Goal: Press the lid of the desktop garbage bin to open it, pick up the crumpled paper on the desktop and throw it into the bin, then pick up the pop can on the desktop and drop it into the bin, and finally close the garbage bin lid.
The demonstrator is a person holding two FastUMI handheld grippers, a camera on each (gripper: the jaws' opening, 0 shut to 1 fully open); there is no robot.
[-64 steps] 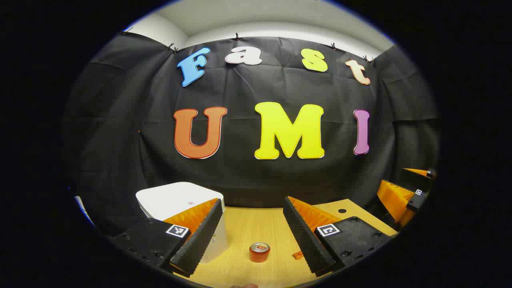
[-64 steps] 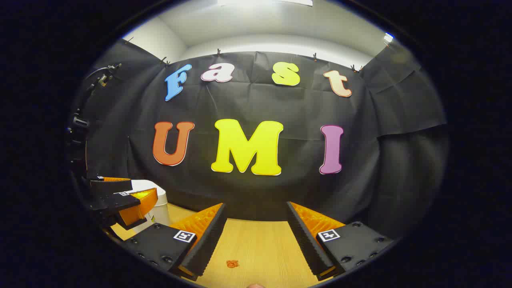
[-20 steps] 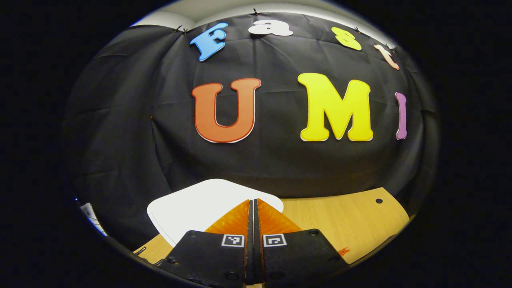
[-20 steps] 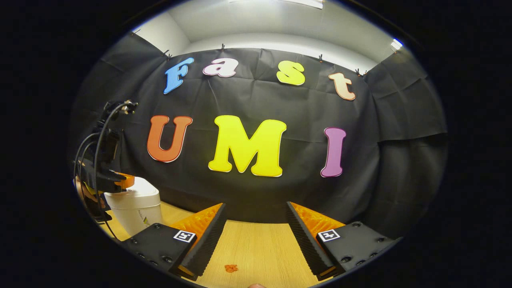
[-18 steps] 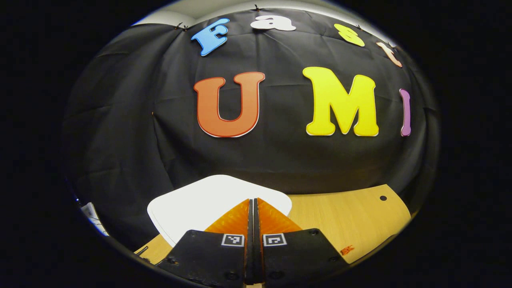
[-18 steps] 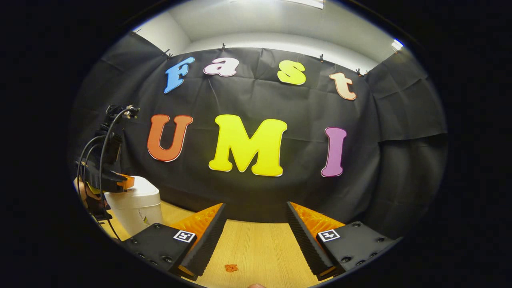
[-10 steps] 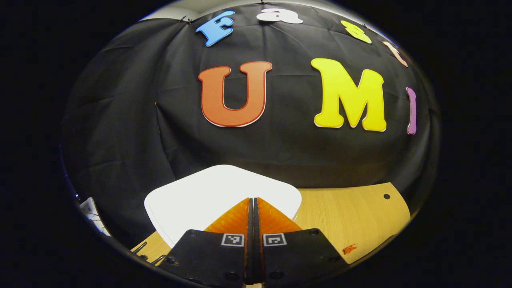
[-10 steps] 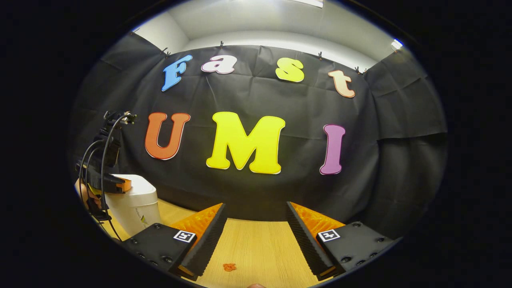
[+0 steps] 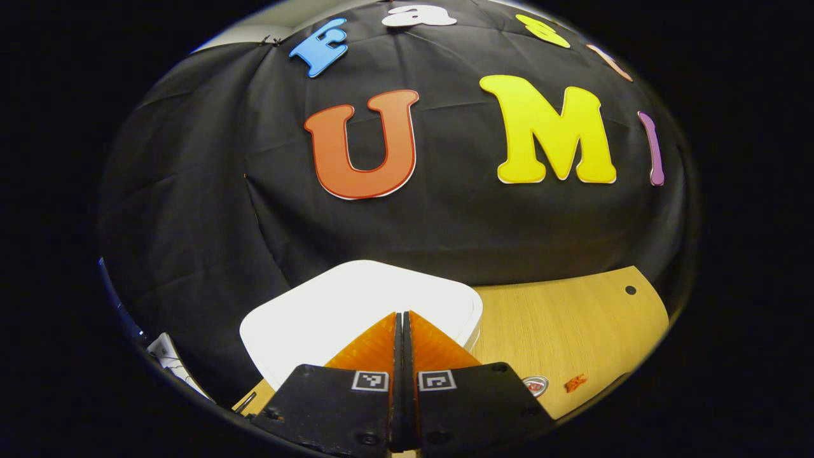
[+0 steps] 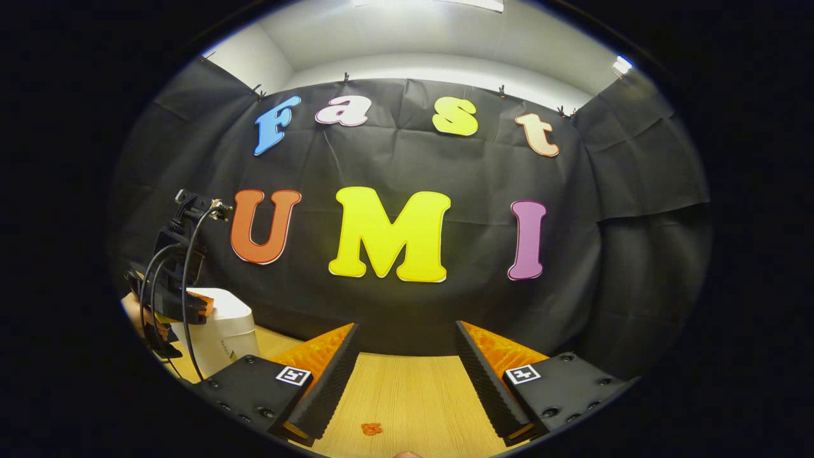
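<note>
The white desktop bin stands with its lid down, just beyond my left gripper, which is shut with nothing between its fingers. Its tips sit over the near part of the lid. The right gripper view shows the same bin at far left, with the left gripper lying on top of the lid and a hand behind it. The pop can shows its silver top beside my left gripper's right finger. A small orange crumpled paper lies right of the can. My right gripper hangs open above the table, and the crumpled paper lies below it.
The wooden table runs right of the bin and has a small round hole near its far corner. Black cloth walls close off the back. Cables hang from the left gripper's body.
My left gripper shut and moved from the open desk onto the bin's lid. In the last half second its view shifted and the can's top came into sight. My right gripper stayed open and hardly moved.
</note>
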